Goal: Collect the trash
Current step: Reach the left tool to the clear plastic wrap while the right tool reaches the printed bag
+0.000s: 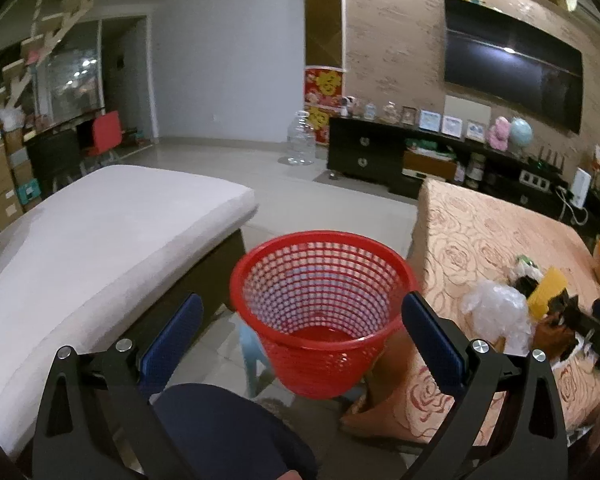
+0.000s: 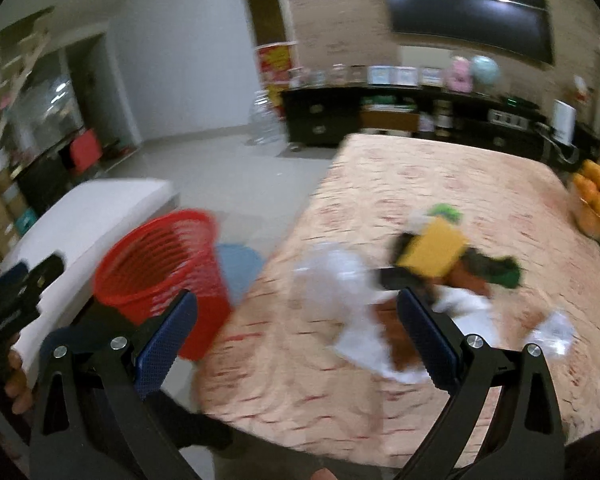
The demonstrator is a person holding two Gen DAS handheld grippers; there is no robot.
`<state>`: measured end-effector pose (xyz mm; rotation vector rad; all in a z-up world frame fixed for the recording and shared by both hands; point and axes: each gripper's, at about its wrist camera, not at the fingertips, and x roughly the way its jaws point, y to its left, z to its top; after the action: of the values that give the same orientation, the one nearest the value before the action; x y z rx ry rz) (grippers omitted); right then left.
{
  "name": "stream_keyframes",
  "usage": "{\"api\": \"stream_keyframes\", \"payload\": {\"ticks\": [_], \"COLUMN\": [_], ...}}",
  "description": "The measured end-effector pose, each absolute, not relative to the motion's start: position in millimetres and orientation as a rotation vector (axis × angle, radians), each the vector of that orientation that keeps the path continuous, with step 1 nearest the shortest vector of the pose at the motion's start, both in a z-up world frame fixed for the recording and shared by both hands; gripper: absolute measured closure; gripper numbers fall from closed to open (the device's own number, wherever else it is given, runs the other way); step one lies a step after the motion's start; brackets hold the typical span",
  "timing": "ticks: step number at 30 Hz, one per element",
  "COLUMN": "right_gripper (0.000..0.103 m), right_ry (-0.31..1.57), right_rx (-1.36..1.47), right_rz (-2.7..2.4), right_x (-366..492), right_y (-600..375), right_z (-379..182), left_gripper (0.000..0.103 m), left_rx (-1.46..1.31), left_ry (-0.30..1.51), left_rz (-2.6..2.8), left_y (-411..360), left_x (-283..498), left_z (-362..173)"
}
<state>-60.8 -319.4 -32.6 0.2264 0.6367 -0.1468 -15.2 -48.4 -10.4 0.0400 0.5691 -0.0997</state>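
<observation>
Both sets of jaws are wide open, holding nothing. The red basket [image 1: 324,312] sits beside the worktop [image 2: 440,184], where trash [image 2: 432,256] lies.

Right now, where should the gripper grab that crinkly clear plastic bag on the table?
Pinch the raised, bunched top of the clear plastic bag from above with the right gripper, whose fingers are open. The bag lies loosely heaped at the near-left edge of the trash pile, so its puffed folds probably give the jaws something to close on.

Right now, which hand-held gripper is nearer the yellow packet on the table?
Right. The right hand-held gripper hangs open over the table just short of the yellow packet; the left hand-held gripper faces the red basket, off the table.
</observation>
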Motion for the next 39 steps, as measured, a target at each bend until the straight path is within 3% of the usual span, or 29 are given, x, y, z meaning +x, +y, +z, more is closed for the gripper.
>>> {"api": "stream_keyframes", "payload": {"ticks": [10,25,39], "right_gripper": [0.007,0.007,0.007], "right_ry": [0.604,0.618,0.694], "right_rx": [0.332,0.413,0.481], "right_rz": [-0.374,-0.484,-0.573], "right_x": [-93,-112,-118], "right_y": [-421,-483,-515], "right_z": [-48,-75,-104], "left_gripper": [0.007,0.007,0.007], "left_rx": [0.134,0.205,0.246], "left_ry": [0.604,0.659,0.866], "left_rz": [-0.229,-0.476,-0.598], "left_y": [-108,-229,-304], "left_x": [-9,41,89], "left_z": [-27,-38,-126]}}
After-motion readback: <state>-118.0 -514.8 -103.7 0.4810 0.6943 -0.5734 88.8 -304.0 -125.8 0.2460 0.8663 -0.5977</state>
